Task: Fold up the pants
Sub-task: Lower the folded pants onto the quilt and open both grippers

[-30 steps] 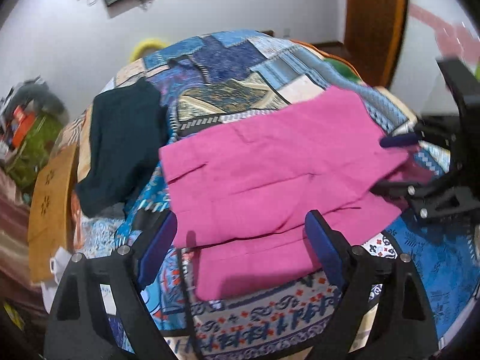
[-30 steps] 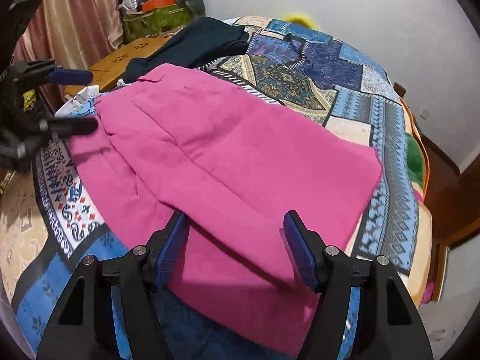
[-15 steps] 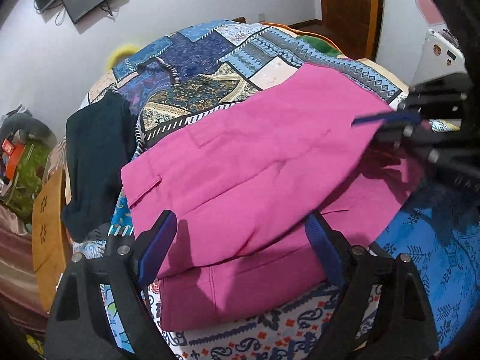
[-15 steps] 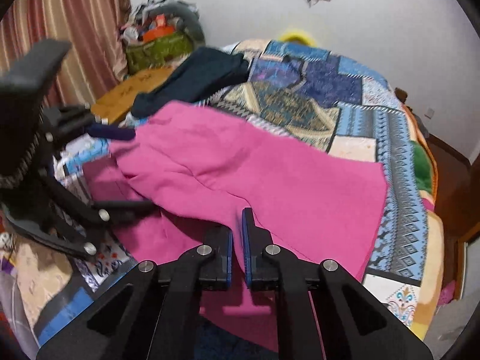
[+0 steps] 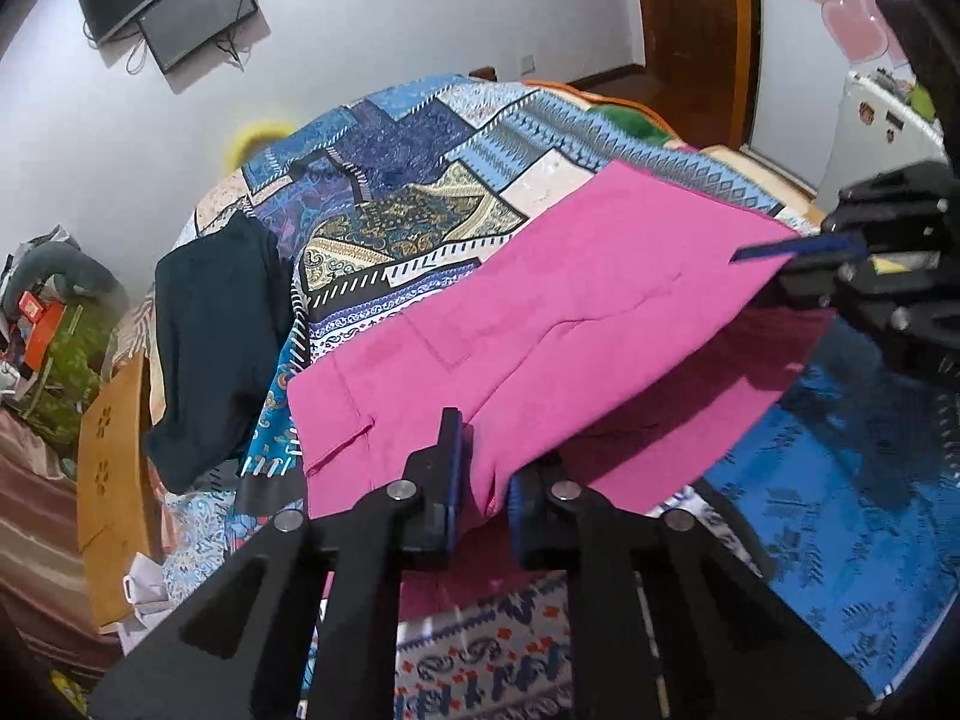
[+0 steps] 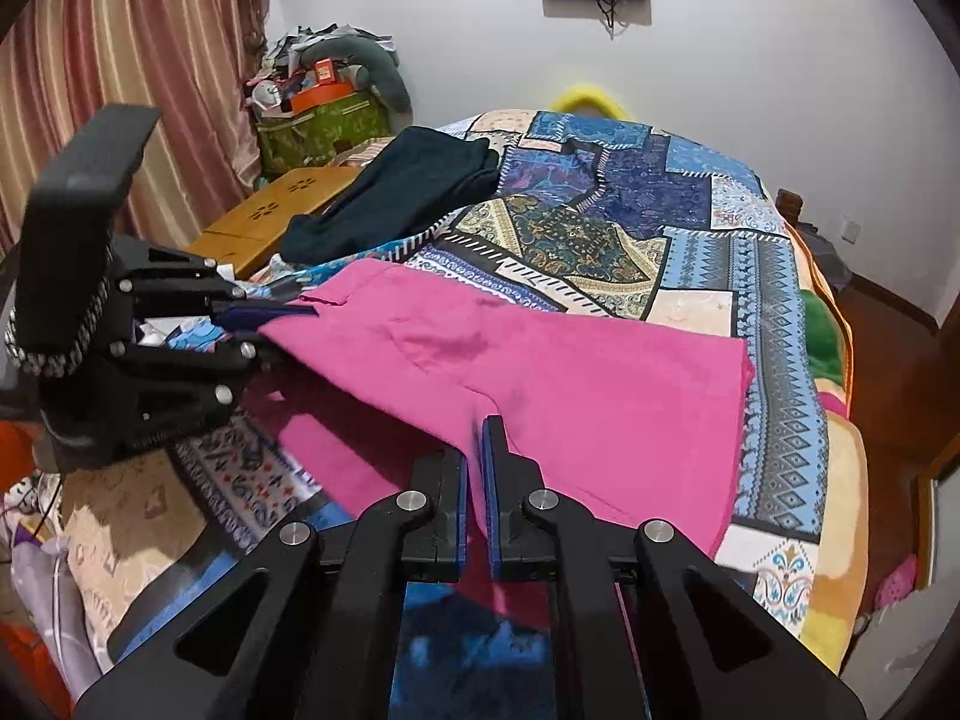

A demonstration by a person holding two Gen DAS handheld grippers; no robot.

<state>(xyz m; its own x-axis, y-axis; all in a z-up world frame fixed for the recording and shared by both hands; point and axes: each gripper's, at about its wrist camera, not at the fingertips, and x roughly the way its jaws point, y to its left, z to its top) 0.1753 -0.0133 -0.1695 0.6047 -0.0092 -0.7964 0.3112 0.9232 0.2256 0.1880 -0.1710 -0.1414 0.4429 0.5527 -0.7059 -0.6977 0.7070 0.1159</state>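
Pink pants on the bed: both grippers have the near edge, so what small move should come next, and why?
Probably lift and carry the near edge across toward the far edge. The left gripper, jaws closing, and the right gripper, shut, each hold the pink pants, whose near edge is already raised off the patchwork bedspread.

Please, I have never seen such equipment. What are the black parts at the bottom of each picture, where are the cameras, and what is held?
There is no robot here. A person holds a two-finger gripper in each hand, and a wide-angle camera on each looks forward along its fingers. One picture comes from the left gripper, the other from the right gripper; each also sees the other at the side. A patchwork bedspread covers the bed, with pink pants on it and a dark garment farther away. The right gripper is shut on the pants' near edge. The left gripper's jaws are closing on that edge too.
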